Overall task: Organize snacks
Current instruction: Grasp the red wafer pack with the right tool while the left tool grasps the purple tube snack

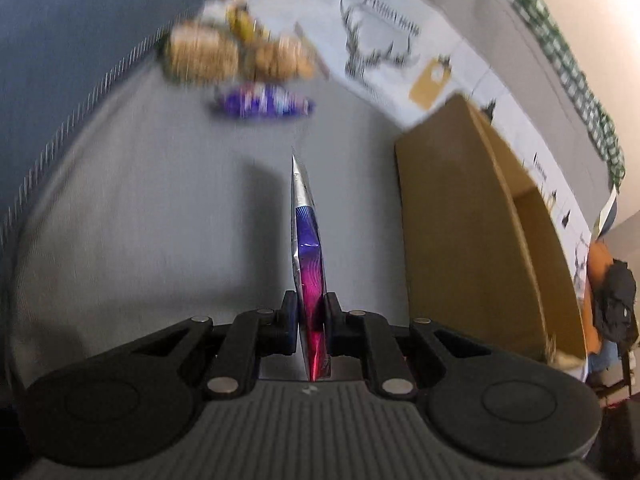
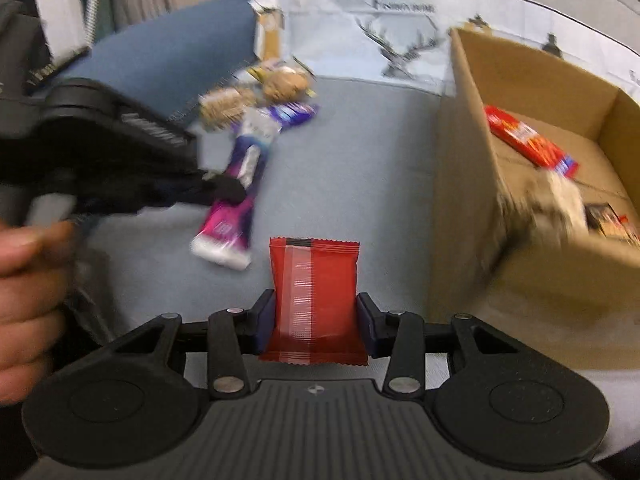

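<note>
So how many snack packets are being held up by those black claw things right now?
2: a purple-pink packet pinched edge-on in the left gripper, and a red packet in the right gripper. Others lie loose on the gray surface.

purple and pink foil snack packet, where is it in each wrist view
Left wrist: the purple and pink foil snack packet stands edge-on at centre, clamped in the left gripper.
Right wrist: it hangs left of centre, seen flat.
Shared landmark: the brown cardboard box, at right in both.

Both wrist cameras look down along their fingers at close range, sharing the cardboard box (image 1: 472, 216) (image 2: 472, 184), right of each view.
</note>
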Tool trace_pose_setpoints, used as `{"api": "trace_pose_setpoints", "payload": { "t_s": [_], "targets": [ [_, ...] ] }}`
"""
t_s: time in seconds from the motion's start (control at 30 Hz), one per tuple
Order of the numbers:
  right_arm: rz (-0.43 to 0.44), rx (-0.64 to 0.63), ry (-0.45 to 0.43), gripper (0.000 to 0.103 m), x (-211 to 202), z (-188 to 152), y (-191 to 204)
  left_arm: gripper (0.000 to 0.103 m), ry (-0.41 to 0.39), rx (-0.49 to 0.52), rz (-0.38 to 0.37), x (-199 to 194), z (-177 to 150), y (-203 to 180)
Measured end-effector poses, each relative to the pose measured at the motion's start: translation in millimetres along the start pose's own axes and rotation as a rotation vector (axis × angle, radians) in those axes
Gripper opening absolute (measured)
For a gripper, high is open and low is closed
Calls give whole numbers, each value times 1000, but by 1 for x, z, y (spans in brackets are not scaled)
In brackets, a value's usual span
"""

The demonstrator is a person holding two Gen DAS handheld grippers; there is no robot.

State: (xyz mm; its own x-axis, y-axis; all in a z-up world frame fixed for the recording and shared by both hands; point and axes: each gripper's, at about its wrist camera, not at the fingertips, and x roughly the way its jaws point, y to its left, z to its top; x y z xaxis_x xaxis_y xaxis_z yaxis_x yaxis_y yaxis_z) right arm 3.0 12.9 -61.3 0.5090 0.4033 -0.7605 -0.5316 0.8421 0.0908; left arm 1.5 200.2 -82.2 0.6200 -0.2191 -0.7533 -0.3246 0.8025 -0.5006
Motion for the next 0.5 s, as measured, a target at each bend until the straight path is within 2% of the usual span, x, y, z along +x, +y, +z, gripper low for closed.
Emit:
{"api": "trace_pose_setpoints", "payload": {
  "t_s": [0.1, 0.2, 0.27, 0.37, 0.5],
  "targets": [
    [8, 43, 41, 44, 8, -10, -9, 15, 49, 14, 60, 7, -13, -4],
    [2, 43, 67, 45, 12, -18, -15, 19, 17, 77, 140, 8, -21, -13],
    [11, 40, 58, 49, 12, -19, -17, 27, -14, 105, 186, 8, -23, -17],
    [18, 23, 54, 52, 14, -18, -16, 27, -45, 151, 207, 10, -25, -24],
    [18, -13, 49, 54, 13, -19, -13, 36, -64, 234, 233, 14, -31, -39]
  ]
}}
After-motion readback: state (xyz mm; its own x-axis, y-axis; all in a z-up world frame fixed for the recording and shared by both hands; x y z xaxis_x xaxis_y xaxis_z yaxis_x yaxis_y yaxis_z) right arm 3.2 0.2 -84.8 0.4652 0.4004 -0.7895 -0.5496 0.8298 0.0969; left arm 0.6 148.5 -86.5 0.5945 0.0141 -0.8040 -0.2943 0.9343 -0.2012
